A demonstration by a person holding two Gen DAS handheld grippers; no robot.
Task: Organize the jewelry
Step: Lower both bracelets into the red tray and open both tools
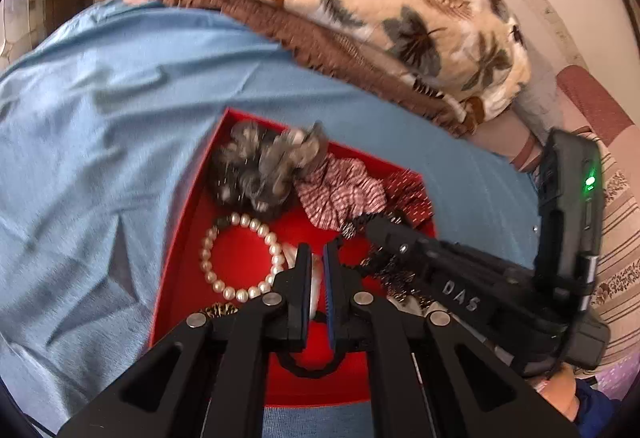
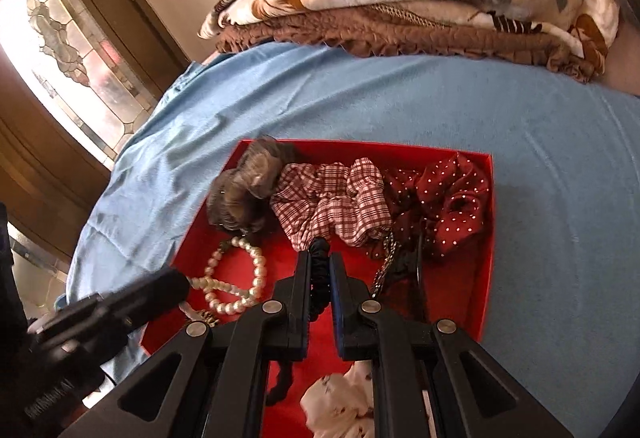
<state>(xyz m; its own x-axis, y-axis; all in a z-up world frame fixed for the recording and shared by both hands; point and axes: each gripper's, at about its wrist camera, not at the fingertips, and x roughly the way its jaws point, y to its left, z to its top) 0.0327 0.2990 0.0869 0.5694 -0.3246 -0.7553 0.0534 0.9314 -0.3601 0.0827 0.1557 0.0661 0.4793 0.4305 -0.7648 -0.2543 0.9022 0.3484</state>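
1. Daylight enters through the patterned glass window (image 2: 68,49), which is overexposed in the right wrist view.
2. The blue bedsheet (image 2: 400,109) is evenly bright, with a soft shadow beside the red box (image 2: 486,258).
3. The left wrist view has motion blur, strongest on the grey scrunchie (image 1: 260,165).
4. Both fisheye views bend strongly and turn dark at the corners.

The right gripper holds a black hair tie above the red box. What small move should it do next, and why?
Probably lower it a little and open: the right gripper is shut on the black hair tie over bare floor of the red box, just short of the checked scrunchie.
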